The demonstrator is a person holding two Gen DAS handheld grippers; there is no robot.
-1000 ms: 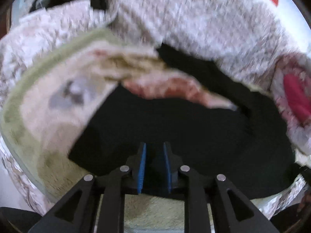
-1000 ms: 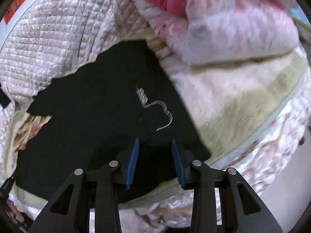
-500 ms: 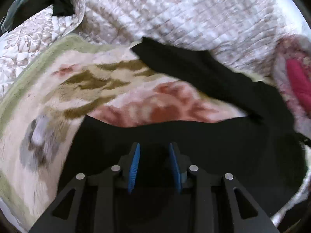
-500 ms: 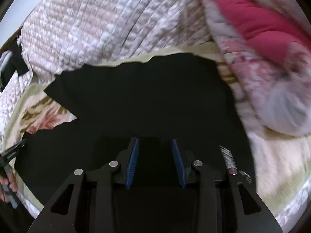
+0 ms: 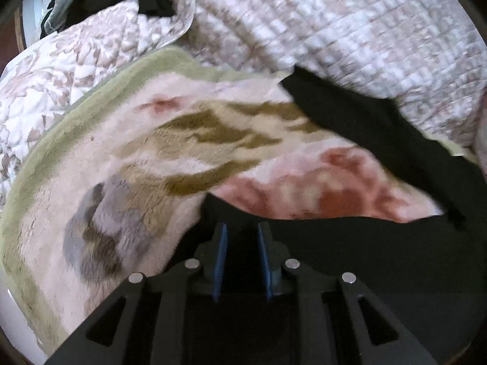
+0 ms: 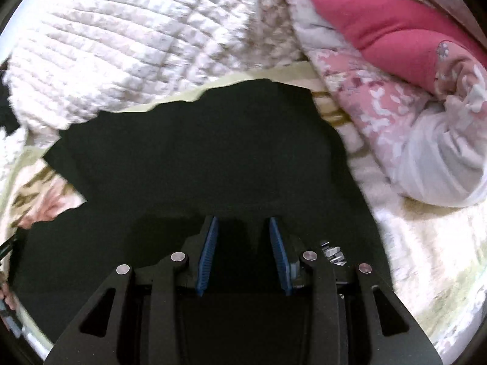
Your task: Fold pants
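Black pants (image 6: 194,164) spread flat on floral blanket (image 5: 127,182), quilt (image 5: 334,24) bunched behind. My left gripper (image 5: 242,257) low over left pant edge, jaws narrowly parted, nothing pinched. My right gripper (image 6: 243,252) over waist end, jaws wider, empty. Both poised low, likely to pinch fabric for fold.

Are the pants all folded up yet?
Not yet. The black pants lie spread on the blanket, one leg still stretched away. Both the left hand-held gripper and right hand-held gripper are open over the fabric, holding nothing. Folding the leg over and tidying remain.
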